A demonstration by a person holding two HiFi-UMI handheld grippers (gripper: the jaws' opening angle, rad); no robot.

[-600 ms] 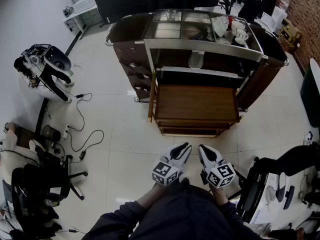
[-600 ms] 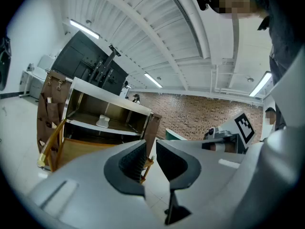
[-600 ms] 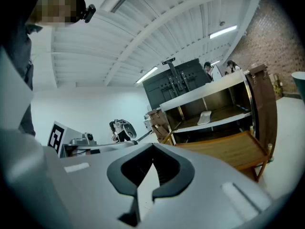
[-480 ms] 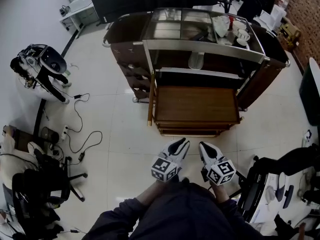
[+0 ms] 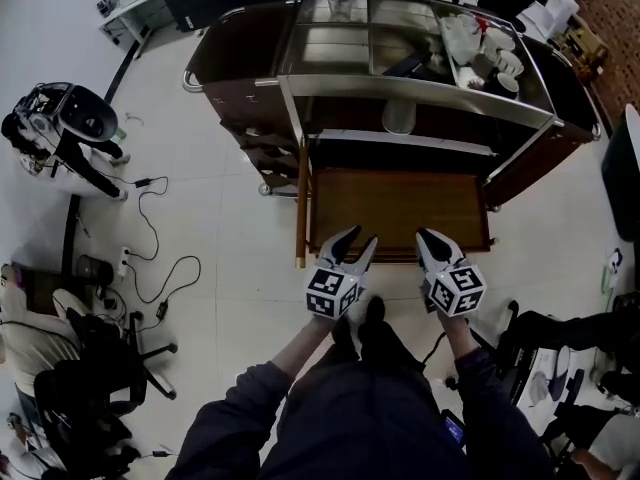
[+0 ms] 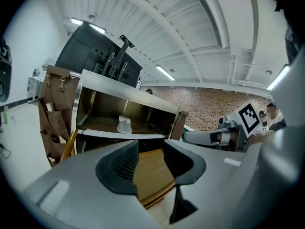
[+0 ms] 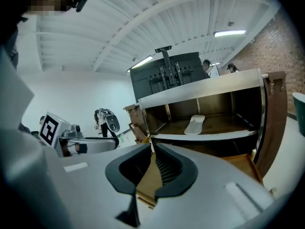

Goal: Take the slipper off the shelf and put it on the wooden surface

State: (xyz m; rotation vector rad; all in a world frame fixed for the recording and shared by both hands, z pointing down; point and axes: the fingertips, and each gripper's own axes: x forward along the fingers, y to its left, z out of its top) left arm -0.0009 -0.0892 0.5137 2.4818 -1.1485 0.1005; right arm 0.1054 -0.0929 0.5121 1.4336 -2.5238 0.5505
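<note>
A white slipper (image 5: 398, 116) lies on the cart's dark middle shelf, also visible in the left gripper view (image 6: 125, 124) and the right gripper view (image 7: 195, 124). Below and in front of it is the wooden surface (image 5: 400, 203), a low pull-out platform. My left gripper (image 5: 357, 239) hovers over the platform's front left edge, jaws open and empty, with wood showing between them (image 6: 150, 168). My right gripper (image 5: 430, 238) is beside it on the right, shut on nothing. Both are well short of the slipper.
The metal-framed cart (image 5: 420, 88) carries cups and dishes (image 5: 485, 53) on top and a brown pocketed panel (image 5: 262, 148) on its left side. Cables (image 5: 150, 258) trail over the white floor to the left. An office chair (image 5: 90, 378) stands at the lower left, and dark equipment (image 5: 570, 338) at the right.
Both grippers have moved forward from the floor to the front edge of the wooden platform. The left jaws have spread apart. The view has come closer to the cart.
</note>
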